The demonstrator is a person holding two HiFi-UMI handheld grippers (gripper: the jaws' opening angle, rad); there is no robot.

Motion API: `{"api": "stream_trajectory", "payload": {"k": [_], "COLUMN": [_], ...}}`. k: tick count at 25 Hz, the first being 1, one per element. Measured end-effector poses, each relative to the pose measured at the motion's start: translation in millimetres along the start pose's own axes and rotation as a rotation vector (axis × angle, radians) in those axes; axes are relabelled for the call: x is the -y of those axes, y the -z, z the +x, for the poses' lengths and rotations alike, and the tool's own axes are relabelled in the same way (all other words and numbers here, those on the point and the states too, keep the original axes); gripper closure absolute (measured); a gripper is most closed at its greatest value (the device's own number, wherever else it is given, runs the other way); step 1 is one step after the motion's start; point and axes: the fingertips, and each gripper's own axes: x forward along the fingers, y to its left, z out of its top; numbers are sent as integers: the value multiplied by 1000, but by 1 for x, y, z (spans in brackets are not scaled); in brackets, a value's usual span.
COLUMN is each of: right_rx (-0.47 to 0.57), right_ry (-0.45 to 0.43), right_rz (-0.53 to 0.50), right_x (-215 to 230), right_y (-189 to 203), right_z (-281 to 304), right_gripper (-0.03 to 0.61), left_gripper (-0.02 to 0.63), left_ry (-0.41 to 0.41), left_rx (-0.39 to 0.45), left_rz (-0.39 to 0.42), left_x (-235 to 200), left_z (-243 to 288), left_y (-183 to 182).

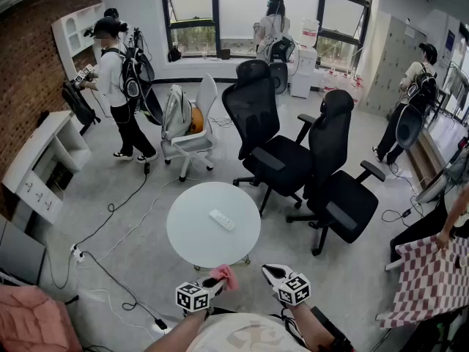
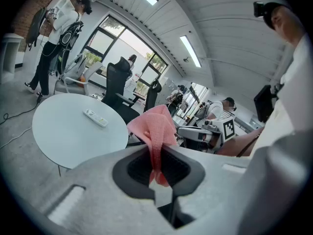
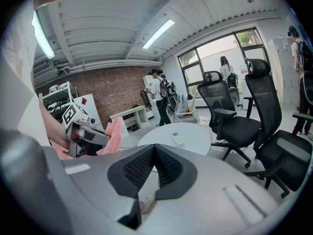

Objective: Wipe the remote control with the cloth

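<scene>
A white remote control [image 1: 222, 219] lies near the middle of the round white table [image 1: 190, 248]; it also shows as a small white bar, the remote [image 2: 95, 118], in the left gripper view and as the remote [image 3: 179, 139] in the right gripper view. My left gripper [image 1: 220, 278] is shut on a pink cloth [image 1: 226, 276], held off the table's near edge. The cloth [image 2: 155, 131] stands up between the dark pads. My right gripper [image 1: 270, 272] is shut with nothing in it, just right of the left one, also short of the table.
Two black office chairs [image 1: 267, 149] [image 1: 338, 196] stand behind the table on the right, a white chair [image 1: 192, 127] behind it on the left. Cables [image 1: 110, 218] run over the floor at left. Several people stand around the room. A checked cloth [image 1: 432, 281] hangs at right.
</scene>
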Motion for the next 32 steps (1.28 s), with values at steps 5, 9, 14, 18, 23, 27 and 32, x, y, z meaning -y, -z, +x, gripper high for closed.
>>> {"api": "stream_trajectory", "payload": {"k": [5, 9, 14, 18, 23, 27, 32], "right_rx": [10, 23, 39, 42, 39, 22, 10], "right_ry": [5, 43, 51, 45, 46, 45, 29], "right_rz": [-1, 23, 31, 26, 47, 58, 83], "right_x": [-2, 8, 17, 16, 15, 15, 14], "right_y": [-1, -1, -5, -5, -2, 1, -7], "right_z": [-1, -5, -5, -3, 5, 19, 40], "right_gripper": [571, 571, 571, 571, 571, 571, 571], "left_gripper": [595, 595, 595, 595, 595, 595, 594], "left_ry": [1, -6, -21, -26, -36, -44, -14], "left_rx": [3, 0, 6, 15, -3, -3, -26], "left_rz": [10, 11, 33, 47, 40, 19, 15], "left_x": [2, 4, 1, 3, -5, -21, -37], "left_z": [-1, -1, -2, -4, -12, -14, -7], "left_y": [-2, -4, -16, -21, -19, -18, -31]}}
